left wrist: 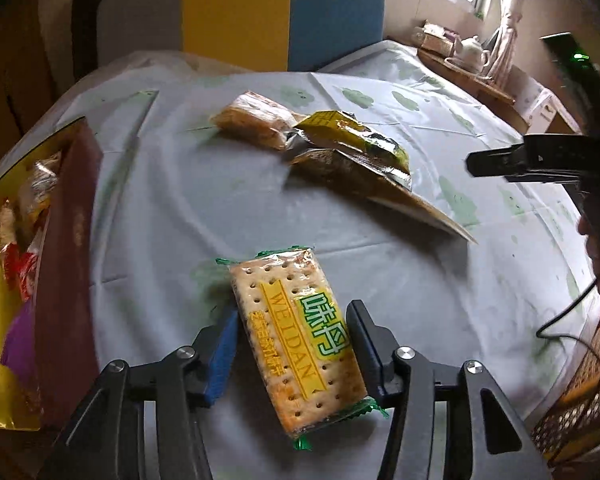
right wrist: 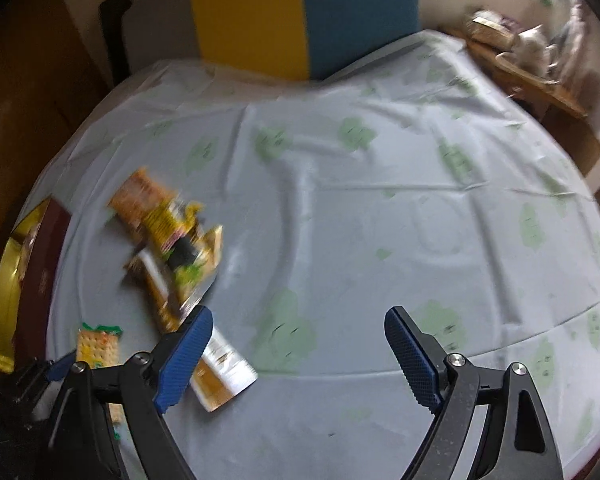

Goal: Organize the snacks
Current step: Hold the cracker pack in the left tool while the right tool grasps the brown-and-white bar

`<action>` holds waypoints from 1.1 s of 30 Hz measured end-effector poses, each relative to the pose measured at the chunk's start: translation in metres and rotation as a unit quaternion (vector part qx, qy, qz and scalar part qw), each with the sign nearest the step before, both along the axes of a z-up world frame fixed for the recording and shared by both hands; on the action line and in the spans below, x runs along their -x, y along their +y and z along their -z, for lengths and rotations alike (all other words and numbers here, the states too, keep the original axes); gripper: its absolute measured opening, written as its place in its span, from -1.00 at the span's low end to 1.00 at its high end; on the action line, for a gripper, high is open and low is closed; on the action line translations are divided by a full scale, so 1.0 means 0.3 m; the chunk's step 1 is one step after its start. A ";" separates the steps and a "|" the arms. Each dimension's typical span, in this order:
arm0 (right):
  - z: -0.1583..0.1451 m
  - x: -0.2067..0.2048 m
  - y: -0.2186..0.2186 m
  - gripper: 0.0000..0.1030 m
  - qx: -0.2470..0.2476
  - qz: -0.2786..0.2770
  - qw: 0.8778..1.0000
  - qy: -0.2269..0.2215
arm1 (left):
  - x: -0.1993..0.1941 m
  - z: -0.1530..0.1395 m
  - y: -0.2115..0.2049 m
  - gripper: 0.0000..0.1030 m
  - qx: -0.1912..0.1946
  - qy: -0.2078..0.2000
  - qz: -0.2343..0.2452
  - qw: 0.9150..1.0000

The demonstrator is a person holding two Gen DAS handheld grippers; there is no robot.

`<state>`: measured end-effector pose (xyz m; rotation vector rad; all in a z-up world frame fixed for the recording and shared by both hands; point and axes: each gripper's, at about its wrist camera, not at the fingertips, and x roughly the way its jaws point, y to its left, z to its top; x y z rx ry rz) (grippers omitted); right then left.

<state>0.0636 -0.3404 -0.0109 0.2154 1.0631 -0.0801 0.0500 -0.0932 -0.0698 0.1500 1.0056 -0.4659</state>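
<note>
The WEIDAN cracker packet (left wrist: 298, 342) sits between the fingers of the left gripper (left wrist: 292, 348), lengthwise along them and tilted a little, its green crimped ends sticking out front and back. The blue pad on one side and the dark finger on the other stand at its long edges, close enough to pinch it, though whether it is lifted clear of the tablecloth (left wrist: 180, 200) or merely bracketed on it cannot be told. Taking it across its narrow width looks sensible, since the stiff crackers resist the squeeze there. To the left stands the gold-lined gift box (left wrist: 28, 264) with a maroon wall, wrapped snacks already inside, probably where this packet is bound. Farther out on the cloth lies a small heap still to sort: a clear-wrapped biscuit pack (left wrist: 256, 118), a yellow-green foil pouch (left wrist: 356, 136) overlapping it, and a flat brown sachet (left wrist: 384, 192) beneath. The right gripper (right wrist: 300, 344) hangs over bare cloth with its fingers spread wide and nothing between them, near the tail of that brown sachet, apparently waiting its turn. Its view is motion-blurred.
</note>
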 end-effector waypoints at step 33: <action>0.105 -0.049 0.332 -0.09 -0.053 -0.196 0.979 0.028 | 0.010 0.033 0.045 0.09 0.067 -0.022 -0.010 0.997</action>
